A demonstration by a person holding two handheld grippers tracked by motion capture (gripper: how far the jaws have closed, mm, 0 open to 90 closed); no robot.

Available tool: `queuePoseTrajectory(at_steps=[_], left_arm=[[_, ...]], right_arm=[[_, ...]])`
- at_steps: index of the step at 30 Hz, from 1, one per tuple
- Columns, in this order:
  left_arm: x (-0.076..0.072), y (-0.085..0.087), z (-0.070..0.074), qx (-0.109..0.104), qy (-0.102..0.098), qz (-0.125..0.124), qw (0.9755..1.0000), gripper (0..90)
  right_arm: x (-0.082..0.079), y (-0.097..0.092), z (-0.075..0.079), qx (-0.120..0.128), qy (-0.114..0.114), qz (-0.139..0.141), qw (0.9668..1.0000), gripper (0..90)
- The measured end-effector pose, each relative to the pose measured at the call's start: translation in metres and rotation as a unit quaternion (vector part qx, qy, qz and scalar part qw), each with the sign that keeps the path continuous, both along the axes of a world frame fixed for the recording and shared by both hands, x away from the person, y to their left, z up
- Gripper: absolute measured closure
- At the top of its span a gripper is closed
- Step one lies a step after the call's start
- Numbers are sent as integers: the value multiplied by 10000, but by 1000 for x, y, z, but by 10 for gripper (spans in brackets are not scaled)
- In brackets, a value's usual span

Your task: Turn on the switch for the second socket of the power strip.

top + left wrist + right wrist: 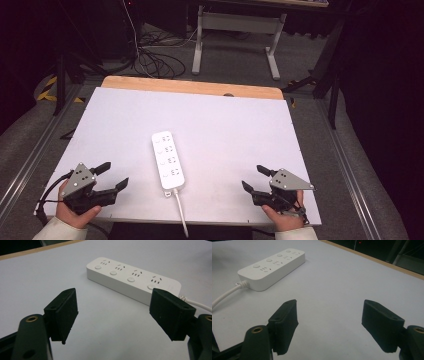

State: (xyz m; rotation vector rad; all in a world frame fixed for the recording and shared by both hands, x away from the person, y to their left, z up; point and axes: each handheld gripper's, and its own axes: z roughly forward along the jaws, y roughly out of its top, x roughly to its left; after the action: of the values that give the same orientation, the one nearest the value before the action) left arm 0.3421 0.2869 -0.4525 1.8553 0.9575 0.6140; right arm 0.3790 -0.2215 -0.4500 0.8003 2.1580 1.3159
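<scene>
Power strip (168,159) lies between left tool (114,175) and right tool (253,178), untouched.

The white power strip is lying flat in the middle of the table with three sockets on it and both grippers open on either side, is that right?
Not quite. The power strip has four sockets, not three, as the left gripper view shows. The rest holds: it lies flat mid-table, with the left gripper and right gripper open on either side.
</scene>
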Motion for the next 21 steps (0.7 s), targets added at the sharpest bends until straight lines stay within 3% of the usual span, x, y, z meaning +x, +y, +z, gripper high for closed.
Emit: queuePoseTrajectory(at_steps=[15,21], left_arm=[[-2,1,3,136,-142,23,9998,251],[-1,1,4,-99,-7,48,9999,231]], right_arm=[[0,1,-1,-17,2,22,10000,297],[0,1,-1,-19,0,22,10000,297]])
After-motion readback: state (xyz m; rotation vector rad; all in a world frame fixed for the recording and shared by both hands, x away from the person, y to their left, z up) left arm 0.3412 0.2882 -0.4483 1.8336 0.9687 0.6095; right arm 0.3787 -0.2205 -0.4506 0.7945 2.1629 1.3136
